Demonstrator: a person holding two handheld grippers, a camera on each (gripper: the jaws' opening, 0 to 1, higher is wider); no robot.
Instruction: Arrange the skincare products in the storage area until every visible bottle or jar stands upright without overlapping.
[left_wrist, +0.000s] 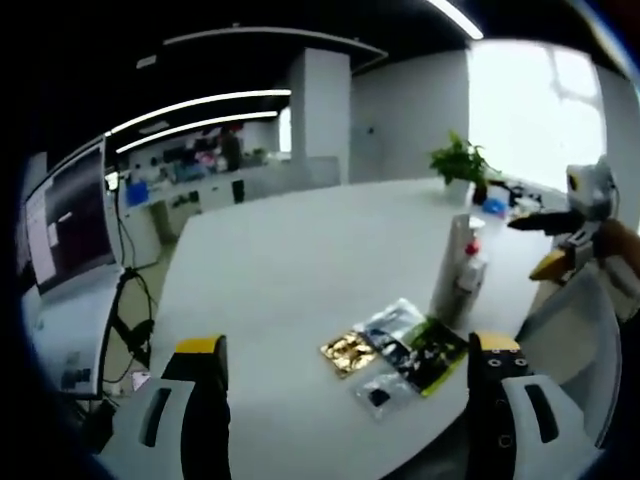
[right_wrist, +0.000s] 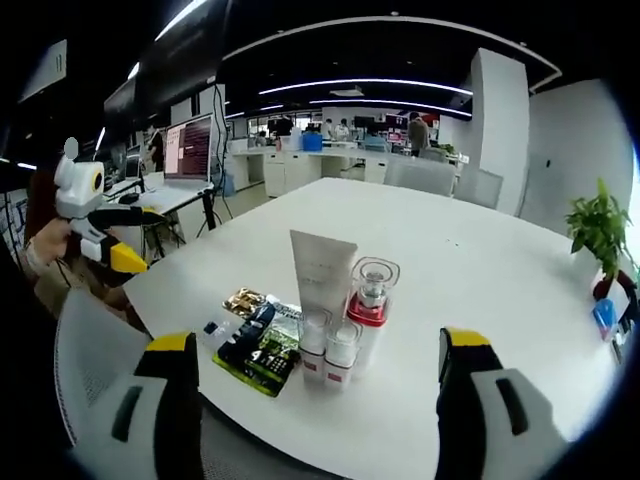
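Both grippers, left gripper (left_wrist: 345, 385) & right gripper (right_wrist: 315, 385), gape wide, holding nothing, hovering short of the white bench (right_wrist: 470, 270). Tube (right_wrist: 322, 275), red-collared bottle (right_wrist: 372, 300) & two small bottles (right_wrist: 328, 350) stand upright; sachets (right_wrist: 255, 340) lie flat beside tube. Judged: approach step; next, reach in w/o toppling bottles.

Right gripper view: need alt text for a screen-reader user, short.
On a white table, a white tube stands upright beside a red-collared bottle with a clear cap, two small clear-capped jars in front and flat sachets to their left. The right claw is open and empty, near the products. The left claw shows at far left over a chair.
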